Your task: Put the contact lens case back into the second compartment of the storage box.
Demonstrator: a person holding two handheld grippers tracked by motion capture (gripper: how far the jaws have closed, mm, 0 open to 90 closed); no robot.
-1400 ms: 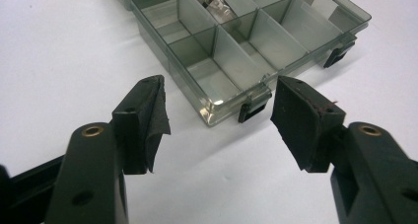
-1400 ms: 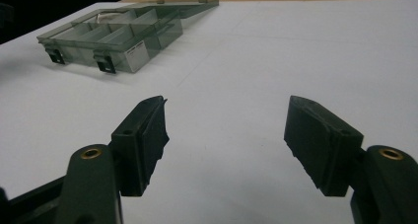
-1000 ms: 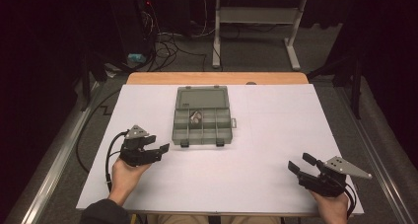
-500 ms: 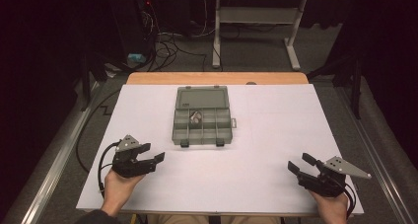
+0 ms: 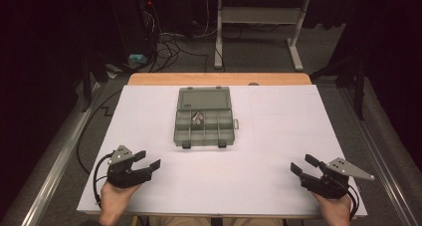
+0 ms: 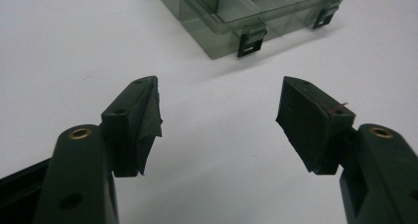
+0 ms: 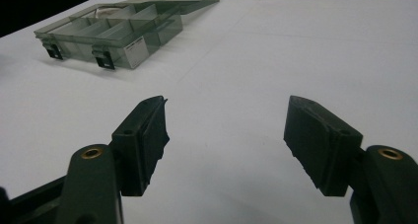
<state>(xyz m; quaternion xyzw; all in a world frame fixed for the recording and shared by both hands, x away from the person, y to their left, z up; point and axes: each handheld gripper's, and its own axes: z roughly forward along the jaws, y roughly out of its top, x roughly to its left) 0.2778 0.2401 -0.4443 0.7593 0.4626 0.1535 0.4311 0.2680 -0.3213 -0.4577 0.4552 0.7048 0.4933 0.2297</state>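
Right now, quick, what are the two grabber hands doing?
Left gripper: jaws have just been opening, now wide open, nothing between them.
Right gripper: open, holding nothing.

Table top [image 5: 278,136]: white sheet, wooden edge [image 5: 219,79] at the far side.
Floor [image 5: 259,52]: grey, behind the table.
Cables [image 5: 169,44]: tangled on the floor, far left.
Stand [image 5: 259,17]: white metal frame, far behind the table.

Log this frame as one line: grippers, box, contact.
left gripper: open, jaws just opening, nothing between | right gripper: open, empty | organizer box: lid open, mid-table | contact: none
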